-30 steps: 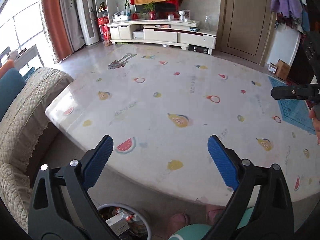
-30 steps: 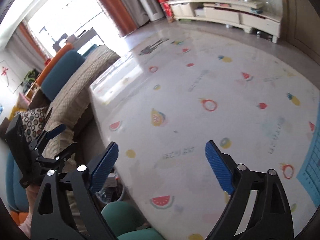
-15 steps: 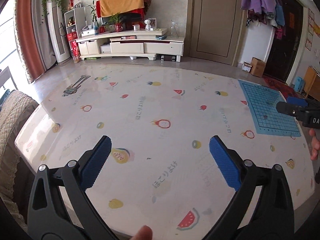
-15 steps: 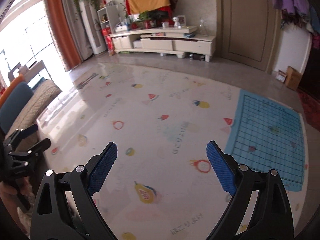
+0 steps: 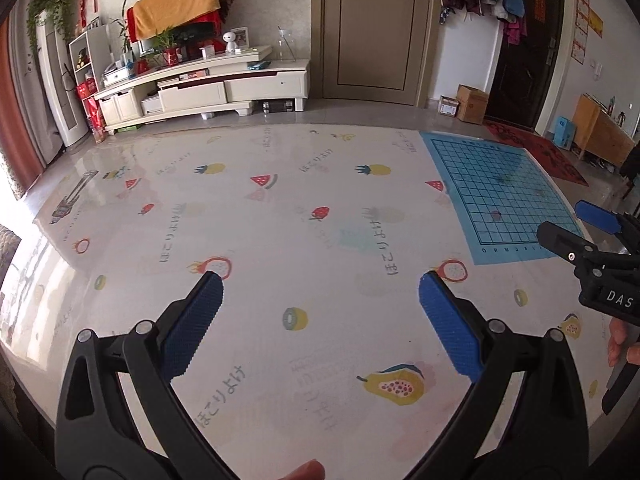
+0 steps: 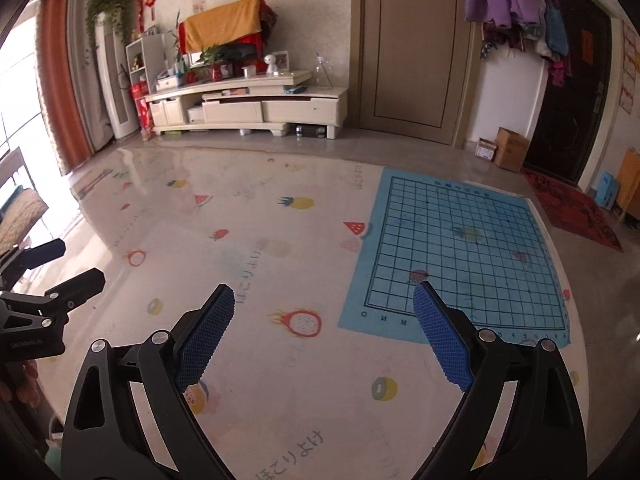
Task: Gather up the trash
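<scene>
Nothing to count as trash anywhere on the tabletop (image 5: pixel 280 240) in either view: only printed fruit on the cloth left of the blue grid mat (image 6: pixel 460 248), and the mat itself bare. So no way to judge weight or stiffness directly. Going by the task alone, probably light, crushable scraps such as wrappers or paper, best pinched across a thick fold or a firm edge rather than a loose corner, and with a gentle squeeze in case of anything brittle. On a cloth this glossy, likely to skid away from the blue pads if pushed flat instead of nipped from above. Left gripper (image 5: pixel 320 280) with jaws spread wide, nothing between them, hovering over the cloth left of the grid mat. Right gripper (image 6: pixel 323 291) likewise wide open and empty, poised at the near left corner of the grid mat. Compared with a second ago: then aimed low at the tabletop's near edge, with a sofa alongside and a bin of rubbish below; now lifted and swung round toward the grid mat, the bin and most of the sofa out of sight. No change in the jaws, wide open and empty in both.
</scene>
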`<state>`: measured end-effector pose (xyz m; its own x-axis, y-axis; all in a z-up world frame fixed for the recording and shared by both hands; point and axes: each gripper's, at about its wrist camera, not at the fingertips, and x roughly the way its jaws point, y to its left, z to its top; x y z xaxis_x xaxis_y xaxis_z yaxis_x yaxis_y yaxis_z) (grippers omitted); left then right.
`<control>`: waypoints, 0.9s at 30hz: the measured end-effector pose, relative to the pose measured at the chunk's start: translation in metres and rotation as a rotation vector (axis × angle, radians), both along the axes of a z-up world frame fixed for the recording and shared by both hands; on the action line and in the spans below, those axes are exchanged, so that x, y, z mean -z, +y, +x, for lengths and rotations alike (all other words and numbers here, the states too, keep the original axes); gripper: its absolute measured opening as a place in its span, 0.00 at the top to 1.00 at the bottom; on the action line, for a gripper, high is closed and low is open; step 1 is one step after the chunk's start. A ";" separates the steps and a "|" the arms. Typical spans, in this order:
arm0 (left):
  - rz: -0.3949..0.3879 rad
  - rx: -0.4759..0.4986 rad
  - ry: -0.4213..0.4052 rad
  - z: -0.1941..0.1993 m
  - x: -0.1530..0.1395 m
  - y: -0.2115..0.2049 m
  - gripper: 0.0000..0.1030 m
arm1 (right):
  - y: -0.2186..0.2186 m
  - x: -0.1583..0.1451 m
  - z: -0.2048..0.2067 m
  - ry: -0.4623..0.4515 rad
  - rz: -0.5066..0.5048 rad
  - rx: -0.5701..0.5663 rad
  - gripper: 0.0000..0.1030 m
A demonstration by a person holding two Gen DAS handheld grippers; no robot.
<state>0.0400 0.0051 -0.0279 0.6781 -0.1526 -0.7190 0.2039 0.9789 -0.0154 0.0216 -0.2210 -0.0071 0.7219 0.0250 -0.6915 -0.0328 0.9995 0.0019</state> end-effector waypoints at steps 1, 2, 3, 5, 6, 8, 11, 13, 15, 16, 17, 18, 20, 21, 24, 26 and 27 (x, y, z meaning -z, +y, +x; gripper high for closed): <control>-0.005 0.010 0.003 0.002 0.003 -0.004 0.07 | -0.002 0.003 0.002 0.002 -0.004 0.006 0.13; -0.014 0.023 0.007 0.005 0.005 -0.009 0.07 | -0.006 0.006 0.002 0.005 0.000 0.014 0.13; -0.021 0.029 0.012 0.006 0.008 -0.013 0.07 | -0.009 0.009 0.003 0.009 0.004 0.024 0.13; -0.040 0.045 0.022 0.009 0.012 -0.020 0.07 | -0.017 0.013 0.002 0.019 0.011 0.036 0.13; -0.040 0.048 0.023 0.010 0.014 -0.024 0.07 | -0.020 0.015 0.001 0.022 0.012 0.042 0.13; -0.026 0.054 0.015 0.011 0.016 -0.031 0.07 | -0.026 0.019 0.001 0.034 0.023 0.056 0.13; -0.026 0.068 0.018 0.011 0.018 -0.037 0.07 | -0.032 0.021 -0.002 0.035 0.025 0.065 0.13; -0.030 0.073 0.021 0.010 0.018 -0.039 0.07 | -0.033 0.022 -0.001 0.039 0.026 0.065 0.13; -0.025 0.074 0.014 0.009 0.016 -0.040 0.07 | -0.033 0.021 -0.002 0.037 0.023 0.067 0.13; -0.023 0.070 0.007 0.008 0.015 -0.041 0.07 | -0.033 0.020 -0.002 0.031 0.024 0.069 0.13; -0.029 0.070 0.005 0.007 0.013 -0.040 0.07 | -0.032 0.019 -0.002 0.030 0.028 0.068 0.13; -0.035 0.070 0.008 0.007 0.012 -0.040 0.07 | -0.032 0.019 -0.002 0.030 0.034 0.070 0.13; -0.037 0.066 0.010 0.007 0.012 -0.040 0.07 | -0.032 0.020 -0.003 0.031 0.044 0.068 0.13; -0.033 0.064 0.008 0.007 0.012 -0.040 0.07 | -0.031 0.020 -0.003 0.034 0.046 0.066 0.12; -0.040 0.060 0.010 0.007 0.013 -0.037 0.07 | -0.029 0.023 -0.002 0.041 0.047 0.057 0.13; -0.040 0.056 0.016 0.009 0.015 -0.036 0.07 | -0.029 0.025 -0.001 0.049 0.048 0.050 0.13; -0.040 0.055 0.018 0.009 0.016 -0.035 0.07 | -0.028 0.026 -0.001 0.051 0.050 0.050 0.13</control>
<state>0.0494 -0.0303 -0.0440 0.6547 -0.2181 -0.7237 0.2569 0.9647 -0.0583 0.0211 -0.2491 -0.0329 0.6873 0.0253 -0.7259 0.0187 0.9984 0.0525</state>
